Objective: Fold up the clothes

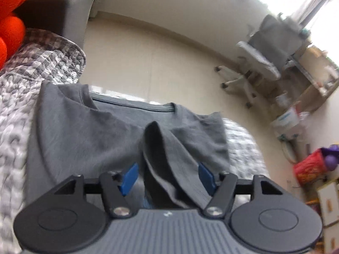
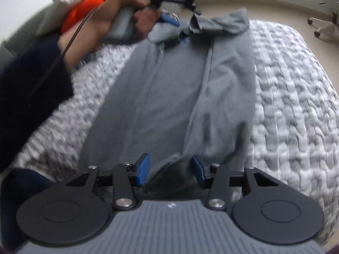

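Meanwhile, both grippers gape wide over the grey shirt — left gripper raised, right gripper low, fabric loose between its fingers.

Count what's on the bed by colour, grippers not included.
Grey: 2, the shirt and the quilt
Orange: 1, the plush
Total: 3

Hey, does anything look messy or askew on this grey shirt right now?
Yes. A bunched flap of the grey cotton T-shirt stands up between the left gripper fingers rather than lying flat. In the right wrist view, the far end looks crumpled. The rest lies fairly smooth on the white-grey knitted blanket.
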